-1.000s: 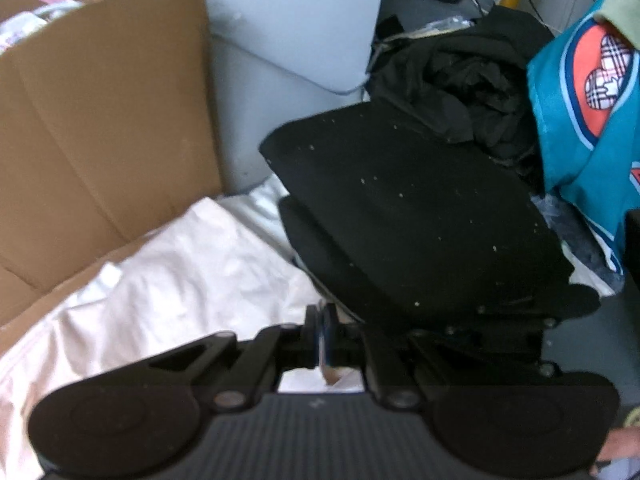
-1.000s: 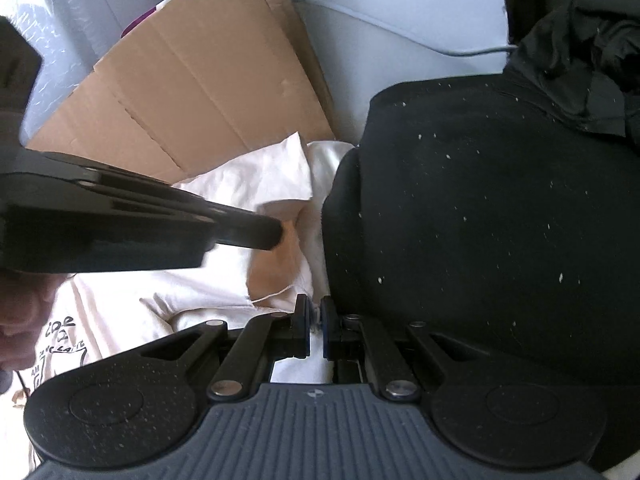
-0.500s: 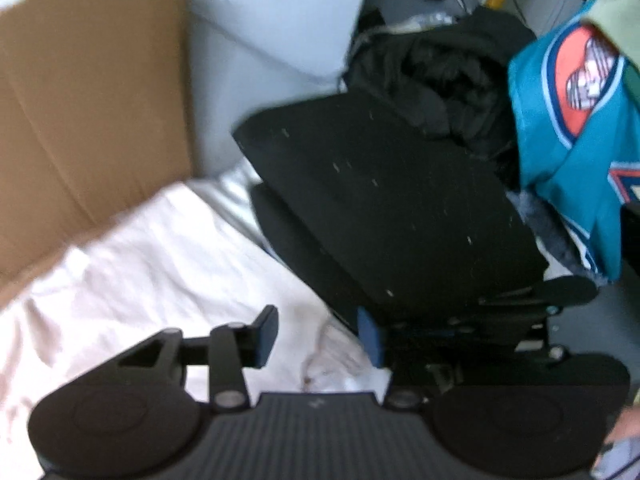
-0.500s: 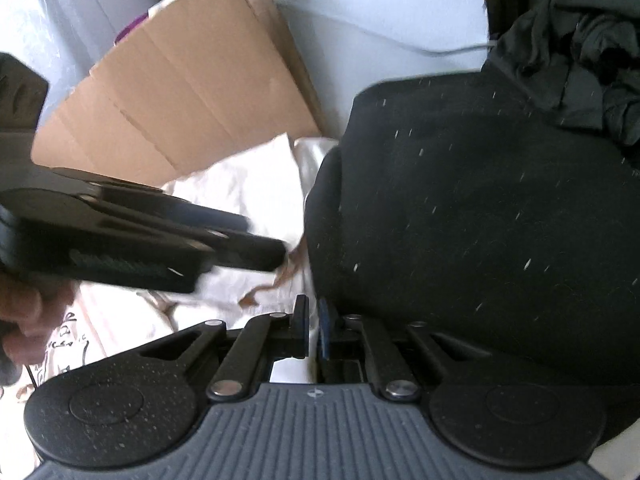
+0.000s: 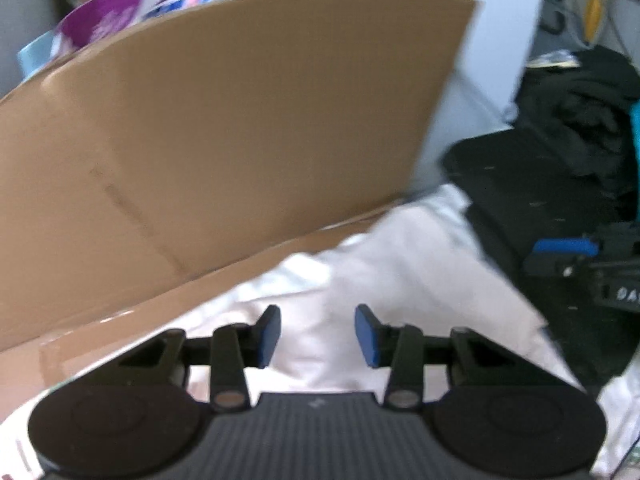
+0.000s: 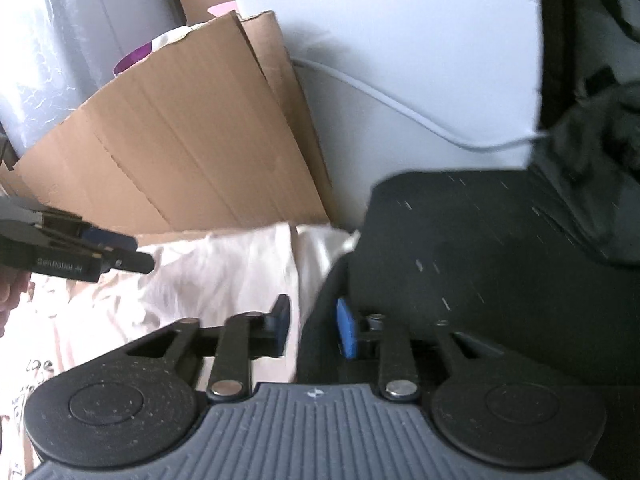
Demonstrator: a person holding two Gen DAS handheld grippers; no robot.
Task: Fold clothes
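Note:
A pale pink-white garment lies crumpled between a cardboard sheet and a black seat cushion. My left gripper hovers over it with its blue pads apart. Its jaws are closing a little and no cloth is pinched between them. In the right wrist view the left gripper reaches in from the left edge. My right gripper is opening above the garment's right edge, where it meets the cushion. Its pads are clear of the cloth. It shows in the left wrist view as the right gripper at the right.
A large cardboard sheet leans against the grey wall behind the garment. A heap of dark clothes lies behind the cushion. A grey cable runs along the wall. A person's hand holds the left gripper.
Both grippers were shut a second ago and now stand open. The left one let go first and swung left toward the cardboard. The right one opened just now and drew back slightly.

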